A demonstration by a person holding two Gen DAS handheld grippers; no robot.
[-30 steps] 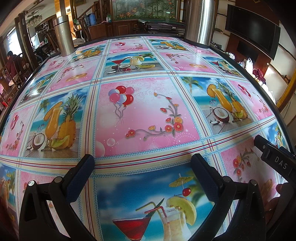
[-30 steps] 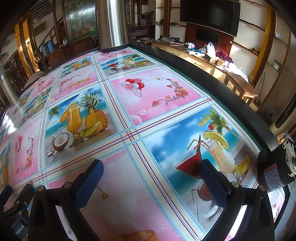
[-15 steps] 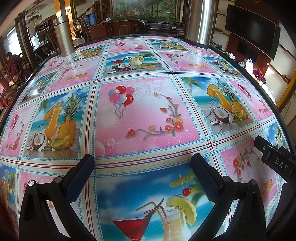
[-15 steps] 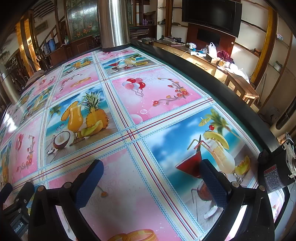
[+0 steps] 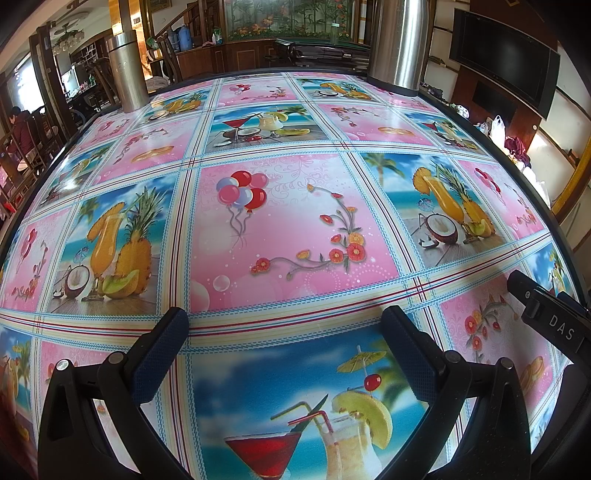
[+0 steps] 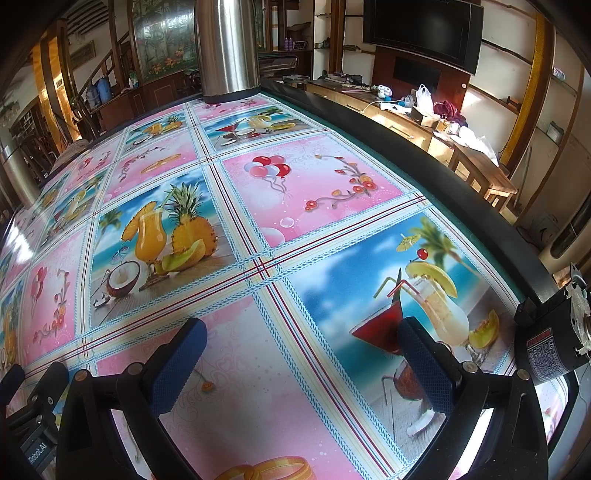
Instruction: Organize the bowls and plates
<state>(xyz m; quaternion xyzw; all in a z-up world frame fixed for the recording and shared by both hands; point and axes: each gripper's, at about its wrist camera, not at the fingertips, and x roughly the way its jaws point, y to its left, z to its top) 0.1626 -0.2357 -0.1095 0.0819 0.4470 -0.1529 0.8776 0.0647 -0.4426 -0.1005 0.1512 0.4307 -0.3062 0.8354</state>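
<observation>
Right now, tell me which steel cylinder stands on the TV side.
The wide steel cylinder at the table's far right, beside the TV; the slimmer cylinder stands far left.

tablecloth [image 5: 295, 229]: glossy squares, pink alternating with blue, split by pale stripes with red and blue lines
pink squares: red, pink and lilac balloons; red and orange flowers on curling stems; gold rings
blue squares: orange juice, pineapple, halved coconut; red cocktail, pale yellow drink, lime slice, cherry
table rim [image 6: 424, 155]: black, green strip inside
left gripper [image 5: 284, 325]: black, dark blue dimpled pads
right gripper [image 6: 301, 336]: black, blue dimpled pads
columns [image 6: 227, 44]: brushed silver
television [image 6: 421, 31]: black
</observation>
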